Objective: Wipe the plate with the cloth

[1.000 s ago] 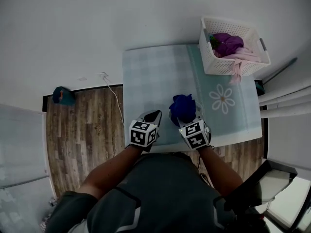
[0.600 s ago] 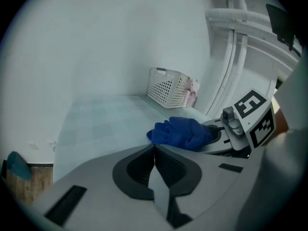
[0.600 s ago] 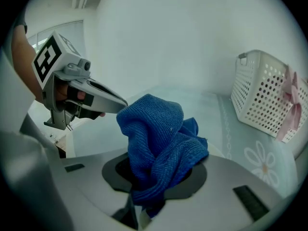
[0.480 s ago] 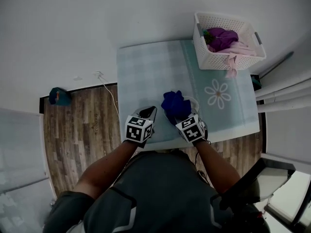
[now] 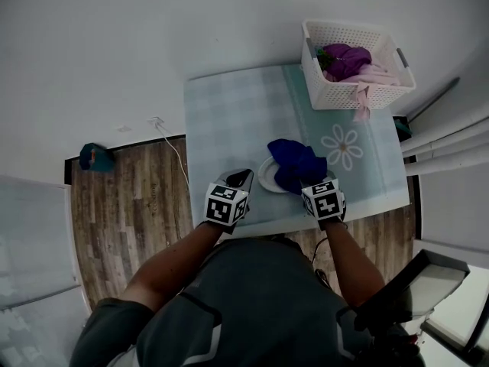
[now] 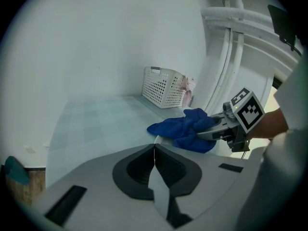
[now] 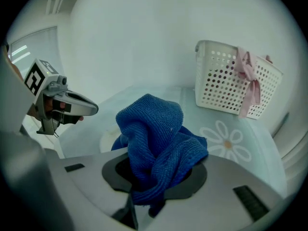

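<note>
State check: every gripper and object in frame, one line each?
left gripper: shut, empty, beside the plate.
right gripper: shut on the cloth.
cloth: bunched, draped over the plate.
plate: flat on table, partly covered.
basket: upright, holds clothes, pink piece hanging over rim.

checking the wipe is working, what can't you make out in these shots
Plate: in the head view the blue cloth covers all but its left rim, hiding any dirt.
Right gripper: jaw tips buried in the cloth, right gripper view.
Teal object on the floor: too small, head view.
</note>
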